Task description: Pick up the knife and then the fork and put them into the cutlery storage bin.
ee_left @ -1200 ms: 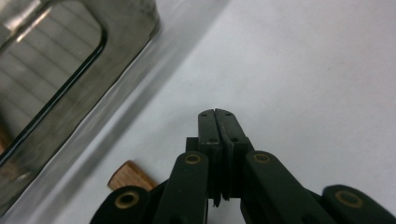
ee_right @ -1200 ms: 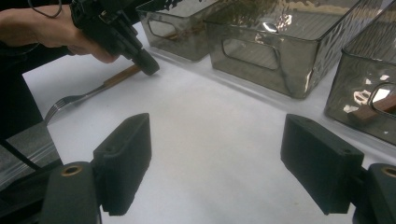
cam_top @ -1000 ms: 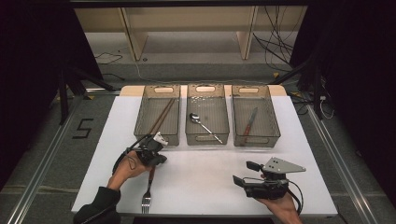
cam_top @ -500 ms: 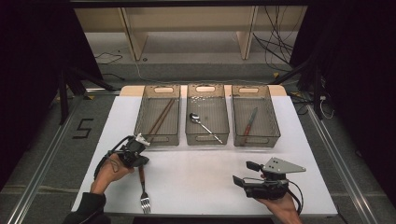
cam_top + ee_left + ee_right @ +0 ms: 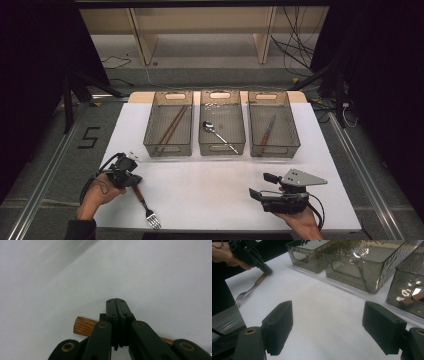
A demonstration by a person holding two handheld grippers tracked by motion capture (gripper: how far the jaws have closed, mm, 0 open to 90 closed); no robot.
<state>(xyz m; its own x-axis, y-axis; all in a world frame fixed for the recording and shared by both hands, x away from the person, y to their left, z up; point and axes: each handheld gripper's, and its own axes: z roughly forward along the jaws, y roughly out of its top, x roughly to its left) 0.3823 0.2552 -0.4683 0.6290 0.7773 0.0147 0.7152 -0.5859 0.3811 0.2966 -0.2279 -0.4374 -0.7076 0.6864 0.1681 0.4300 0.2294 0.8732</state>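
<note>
**Fork dragged toward the table's left front corner**

Your left gripper [image 5: 131,179], jaws clamped on the wooden handle of the fork [image 5: 146,210], has carried it further left than a second ago, tines now at the near edge of the white table [image 5: 210,190]. Your right gripper [image 5: 260,187] rests unmoved, jaws wide and empty. Beyond stand three bins [image 5: 221,148] holding chopsticks [image 5: 171,126], a spoon [image 5: 218,135] and a knife [image 5: 266,132]
</note>
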